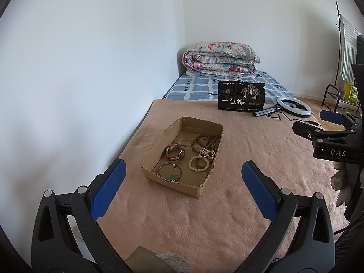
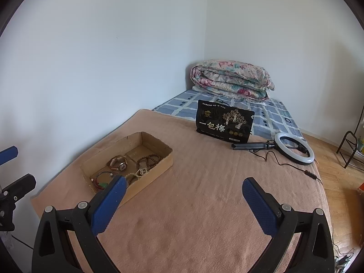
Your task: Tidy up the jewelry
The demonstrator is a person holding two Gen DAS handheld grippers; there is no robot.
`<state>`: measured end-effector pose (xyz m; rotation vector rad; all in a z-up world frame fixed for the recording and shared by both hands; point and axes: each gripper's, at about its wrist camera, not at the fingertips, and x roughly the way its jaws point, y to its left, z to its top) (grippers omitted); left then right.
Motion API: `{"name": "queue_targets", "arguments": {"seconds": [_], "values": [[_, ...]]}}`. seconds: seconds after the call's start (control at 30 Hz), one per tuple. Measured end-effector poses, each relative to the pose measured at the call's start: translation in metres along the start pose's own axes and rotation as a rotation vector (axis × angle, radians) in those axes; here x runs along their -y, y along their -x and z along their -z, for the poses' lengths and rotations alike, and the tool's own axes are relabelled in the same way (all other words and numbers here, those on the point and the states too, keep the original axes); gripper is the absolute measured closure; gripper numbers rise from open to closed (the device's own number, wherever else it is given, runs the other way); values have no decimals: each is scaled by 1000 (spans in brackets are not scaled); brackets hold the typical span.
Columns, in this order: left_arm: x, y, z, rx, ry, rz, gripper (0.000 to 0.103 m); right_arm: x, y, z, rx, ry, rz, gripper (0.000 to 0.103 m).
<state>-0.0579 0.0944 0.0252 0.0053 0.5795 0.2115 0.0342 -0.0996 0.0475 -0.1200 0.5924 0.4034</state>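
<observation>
An open cardboard box (image 1: pixel 157 145) (image 2: pixel 159 157) sits on a peach blanket. In it lie a brown watch (image 1: pixel 174 154) (image 2: pixel 118 162), a thin bangle with a green charm (image 1: pixel 170 172) (image 2: pixel 102 179), dark wooden beads (image 1: pixel 204 142) (image 2: pixel 147 160) and pale bead bracelets (image 1: pixel 199 162) (image 2: pixel 140 172). My left gripper (image 1: pixel 184 175) is open and empty, just in front of the box. My right gripper (image 2: pixel 184 191) is open and empty, to the right of the box. The right gripper also shows at the right edge of the left wrist view (image 1: pixel 318 125).
A black snack bag (image 1: pixel 241 96) (image 2: pixel 224 121) stands behind the box. A ring light (image 1: pixel 294 106) (image 2: pixel 294 147) with tripod and cable lies at the blanket's right edge. A folded floral quilt (image 1: pixel 219 59) (image 2: pixel 232 82) is at the far end. A wall runs along the left.
</observation>
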Motion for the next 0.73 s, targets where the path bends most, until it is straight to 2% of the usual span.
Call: {"name": "queue_targets", "arguments": {"seconds": [0.73], "values": [[0, -5, 3, 5, 10, -23, 0, 0, -3, 3, -8, -7, 0, 0]]}}
